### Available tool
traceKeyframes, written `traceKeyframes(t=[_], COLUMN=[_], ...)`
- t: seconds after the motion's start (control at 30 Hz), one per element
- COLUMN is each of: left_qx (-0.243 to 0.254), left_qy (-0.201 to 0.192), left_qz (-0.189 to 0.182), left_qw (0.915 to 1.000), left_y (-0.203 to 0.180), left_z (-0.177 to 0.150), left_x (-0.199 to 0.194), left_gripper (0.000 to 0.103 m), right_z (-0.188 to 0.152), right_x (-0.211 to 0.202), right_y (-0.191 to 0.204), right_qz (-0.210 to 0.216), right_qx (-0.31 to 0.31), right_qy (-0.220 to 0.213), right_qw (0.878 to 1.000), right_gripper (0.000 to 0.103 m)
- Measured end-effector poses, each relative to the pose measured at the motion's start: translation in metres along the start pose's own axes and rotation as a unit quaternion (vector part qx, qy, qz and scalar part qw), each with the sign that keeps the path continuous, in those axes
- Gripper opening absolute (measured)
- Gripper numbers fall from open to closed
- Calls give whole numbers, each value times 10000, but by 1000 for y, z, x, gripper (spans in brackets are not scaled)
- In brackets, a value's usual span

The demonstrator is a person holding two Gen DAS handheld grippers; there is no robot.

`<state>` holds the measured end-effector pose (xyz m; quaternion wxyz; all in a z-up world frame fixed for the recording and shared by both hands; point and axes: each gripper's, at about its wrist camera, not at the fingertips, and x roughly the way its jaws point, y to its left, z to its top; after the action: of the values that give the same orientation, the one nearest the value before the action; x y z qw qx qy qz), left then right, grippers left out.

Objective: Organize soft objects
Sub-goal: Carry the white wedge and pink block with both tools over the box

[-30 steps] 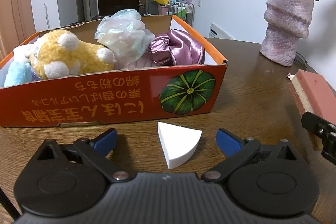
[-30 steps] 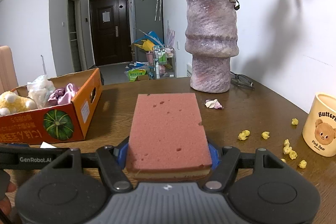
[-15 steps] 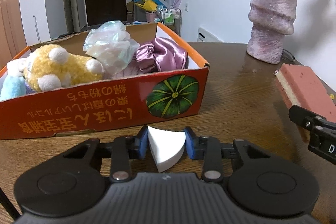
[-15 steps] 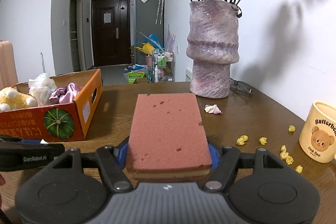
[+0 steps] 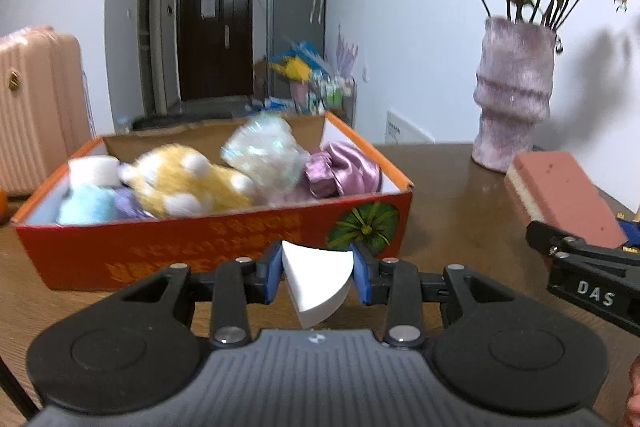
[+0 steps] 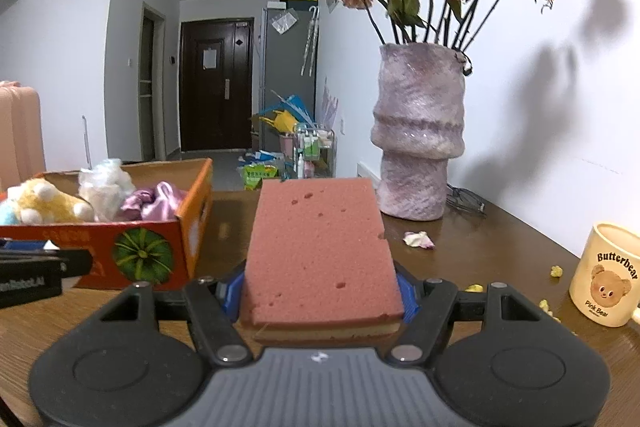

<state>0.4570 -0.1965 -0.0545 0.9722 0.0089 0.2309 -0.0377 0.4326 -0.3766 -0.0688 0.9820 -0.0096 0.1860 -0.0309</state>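
Note:
My left gripper (image 5: 318, 277) is shut on a white wedge-shaped sponge (image 5: 316, 281), held off the wooden table just in front of the orange cardboard box (image 5: 200, 247). Inside the box lie a yellow plush toy (image 5: 188, 183), a light blue plush (image 5: 86, 209), a crumpled clear bag (image 5: 264, 157) and purple satin cloth (image 5: 344, 175). My right gripper (image 6: 322, 289) is shut on a pink block sponge (image 6: 320, 251) with a yellow underside, held level above the table to the right of the box (image 6: 160, 247).
A tall lilac vase (image 6: 418, 155) with dried roses stands at the back right. A cream bear mug (image 6: 608, 275) sits far right, with yellow crumbs (image 6: 556, 271) and a fallen petal (image 6: 418, 239) nearby. A pink suitcase (image 5: 38, 103) stands left of the table.
The left jaws closed on the white wedge sponge and lifted it off the table toward the box. The right gripper rose slightly with the pink sponge in it.

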Motion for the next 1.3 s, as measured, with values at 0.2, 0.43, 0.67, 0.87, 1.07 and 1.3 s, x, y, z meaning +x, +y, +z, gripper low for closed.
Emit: traceKeyframes(t=[0.2,0.43,0.67,0.87,1.07,1.3], left_qx=[-78,-344,-577,-656,-687,-753], left_qy=[-326,-660,-880,-1022,-1107,-1134], left_qz=[83,259,395,492,574,659], left_qw=[9994,9969,9937,9914,9898,9885], left_y=[20,53,81,99,113,130], left_z=[4,14,26,32,40,48], left_x=[-22,-40,-46,-44,-35,-17], left_gripper=[36,36,36,36,36,36], right_z=[3,6,14,22,31,40], right_x=[-8,-19,-19,-10,7,32], right_y=[26,60,86,101,110,123], right_qz=[143,344,479,495,490,524], right_qx=[88,251,437,555,686,695], right_qy=[-138,-332,-499,-656,-728,-766], right_qw=[9998,9985,9966,9951,9938,9933], right_gripper=[69,69,69,69,69,69])
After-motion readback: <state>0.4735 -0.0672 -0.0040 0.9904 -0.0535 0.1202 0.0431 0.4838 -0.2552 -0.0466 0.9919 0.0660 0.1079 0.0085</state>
